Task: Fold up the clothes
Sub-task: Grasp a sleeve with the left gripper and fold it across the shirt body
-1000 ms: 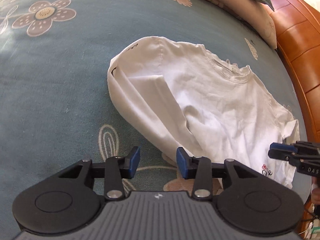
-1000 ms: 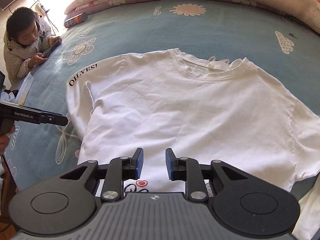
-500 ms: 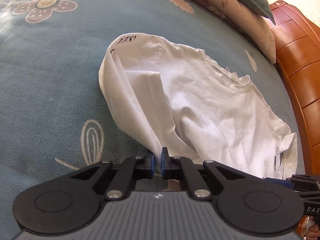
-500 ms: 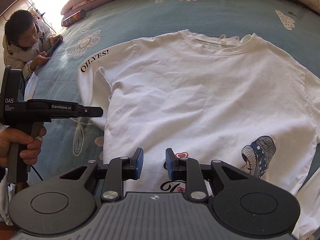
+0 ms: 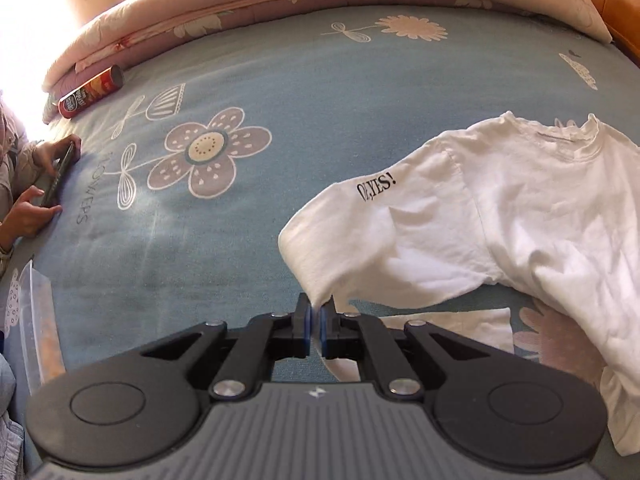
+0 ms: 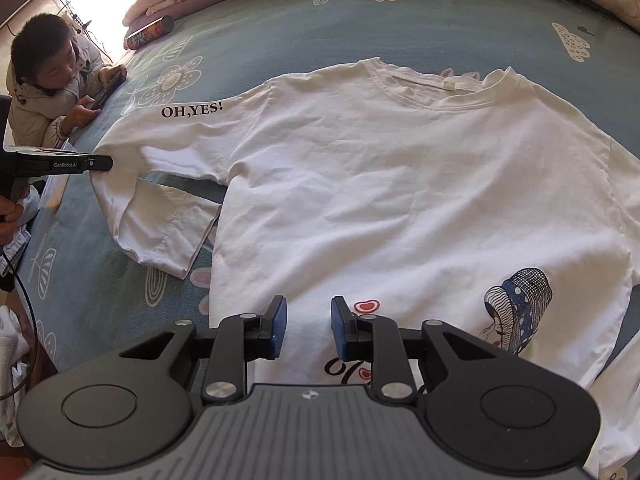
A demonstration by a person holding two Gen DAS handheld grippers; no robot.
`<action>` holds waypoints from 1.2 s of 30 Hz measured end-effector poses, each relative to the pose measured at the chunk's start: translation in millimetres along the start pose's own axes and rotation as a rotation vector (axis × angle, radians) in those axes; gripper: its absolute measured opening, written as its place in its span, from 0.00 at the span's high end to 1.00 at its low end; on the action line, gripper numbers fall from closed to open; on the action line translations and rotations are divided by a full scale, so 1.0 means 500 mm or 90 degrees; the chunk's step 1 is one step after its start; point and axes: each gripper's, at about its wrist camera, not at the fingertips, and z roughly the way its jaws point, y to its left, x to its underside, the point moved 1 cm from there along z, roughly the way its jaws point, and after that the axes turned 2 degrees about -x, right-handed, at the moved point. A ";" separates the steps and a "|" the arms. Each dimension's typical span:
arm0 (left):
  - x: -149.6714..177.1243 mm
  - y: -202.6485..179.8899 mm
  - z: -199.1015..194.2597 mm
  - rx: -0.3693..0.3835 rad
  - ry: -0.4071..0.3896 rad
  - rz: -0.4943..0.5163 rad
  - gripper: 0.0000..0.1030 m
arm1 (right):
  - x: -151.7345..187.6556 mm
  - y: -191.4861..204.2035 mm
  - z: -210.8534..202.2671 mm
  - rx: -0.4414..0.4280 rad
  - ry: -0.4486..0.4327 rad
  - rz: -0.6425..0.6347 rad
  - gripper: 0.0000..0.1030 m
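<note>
A white T-shirt (image 6: 400, 184) lies spread on the blue flowered bed, collar at the far side, a girl print near its hem on the right. Its left sleeve (image 5: 380, 240) carries the words "OH,YES!". My left gripper (image 5: 315, 326) is shut on the cuff of that sleeve and holds it pulled out to the left, lifted a little; it also shows at the left edge of the right wrist view (image 6: 98, 163). My right gripper (image 6: 307, 322) is open and empty, hovering over the shirt's hem near the front.
A child (image 6: 48, 84) with a phone leans on the bed's left edge. A red snack can (image 5: 91, 96) lies at the far left by the rolled pink quilt (image 5: 240, 4). A wooden headboard (image 5: 624, 8) is at the far right. A clear plastic bag (image 5: 40, 320) lies at the near left.
My left gripper closed on the sleeve cuff and pulled the sleeve out to the left, unfolding it from the shirt body. My right gripper stayed open and moved back toward the hem.
</note>
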 end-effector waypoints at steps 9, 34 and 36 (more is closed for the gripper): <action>-0.033 -0.191 -0.022 0.155 -0.040 0.069 0.92 | -0.002 -0.005 0.001 -0.004 -0.001 0.002 0.73; 0.140 -0.062 0.039 0.098 0.068 -0.338 0.76 | -0.053 -0.073 0.012 -0.097 0.016 -0.047 0.70; 0.151 -0.068 0.059 0.117 0.085 -0.368 0.76 | -0.068 -0.071 0.012 -0.110 0.012 -0.062 0.67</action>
